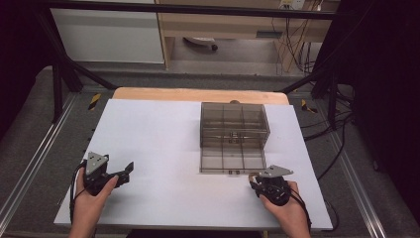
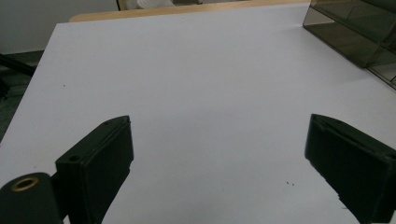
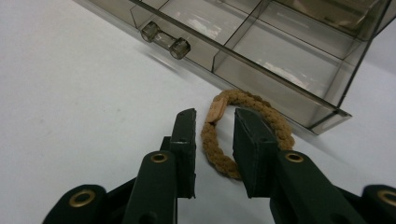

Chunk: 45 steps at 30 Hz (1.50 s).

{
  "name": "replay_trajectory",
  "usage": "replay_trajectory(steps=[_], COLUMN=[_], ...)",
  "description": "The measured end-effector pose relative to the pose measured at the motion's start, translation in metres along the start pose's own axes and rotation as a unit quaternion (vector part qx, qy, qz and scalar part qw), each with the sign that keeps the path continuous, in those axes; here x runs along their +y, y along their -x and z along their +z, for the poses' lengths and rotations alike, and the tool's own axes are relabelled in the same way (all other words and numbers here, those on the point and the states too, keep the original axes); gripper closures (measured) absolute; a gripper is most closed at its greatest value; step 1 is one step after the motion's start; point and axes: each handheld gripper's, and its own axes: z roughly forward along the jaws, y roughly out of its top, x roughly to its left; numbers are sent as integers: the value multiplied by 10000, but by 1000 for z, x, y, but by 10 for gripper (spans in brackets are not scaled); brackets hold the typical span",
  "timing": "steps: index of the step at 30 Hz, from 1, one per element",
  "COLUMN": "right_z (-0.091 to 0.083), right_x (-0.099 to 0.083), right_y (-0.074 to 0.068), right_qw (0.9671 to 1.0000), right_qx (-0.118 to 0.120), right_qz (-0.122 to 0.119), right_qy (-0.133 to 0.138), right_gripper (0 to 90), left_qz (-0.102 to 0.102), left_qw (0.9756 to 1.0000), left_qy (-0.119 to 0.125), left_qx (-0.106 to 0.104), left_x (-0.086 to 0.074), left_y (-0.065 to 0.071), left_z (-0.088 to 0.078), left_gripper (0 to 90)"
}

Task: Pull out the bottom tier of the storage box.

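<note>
The thing in hand is a braided brown band (image 3: 247, 135), a closed loop of plaited cord with a flat tan tab where its ends join. It lies flat on the white tabletop (image 1: 163, 148) near the right edge, just in front of the pulled-out bottom drawer (image 3: 261, 51) of a smoky clear organiser (image 1: 234, 126).

The right gripper (image 3: 215, 140) straddles the near side of the loop: one jaw sits inside the ring, the other outside, and a gap shows between the pads and the cord, so the jaws are released and nothing is grasped yet. The left gripper (image 2: 219, 149) rests near the left front corner with its jaws spread wide over bare tabletop, holding nothing.

The band looks light, soft and limp; it should sag and swing once lifted, but the rough braid ought to give the pads good friction. It seems in no way fragile. Pinching across a single strand of the braid, as the jaws now stand, looks the best hold; the stiffer tab is a smaller, smoother target. Lying so low, the cord could slip under the pads unless they close right down at the tabletop.
</note>
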Motion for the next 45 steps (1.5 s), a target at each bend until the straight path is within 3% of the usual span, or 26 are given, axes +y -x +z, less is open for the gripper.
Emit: replay_trajectory(steps=[7, 20, 28, 45], right_z=[7, 11, 7, -20], right_x=[1, 3, 3, 1], right_y=[-1, 0, -2, -6], right_qw=[9999, 9997, 9996, 9994], right_qx=[24, 159, 181, -33], right_qz=[-27, 95, 53, 53], right_qy=[-119, -170, -204, 332], right_gripper=[685, 836, 852, 853], left_qz=[17, 29, 35, 11], left_qw=[10000, 10000, 10000, 10000], left_qy=[-19, -42, -28, 12], left_qx=[-12, -19, -15, 8], left_x=[0, 0, 0, 0], left_y=[1, 1, 0, 0], left_z=[0, 1, 0, -1], left_gripper=[75, 77, 80, 80])
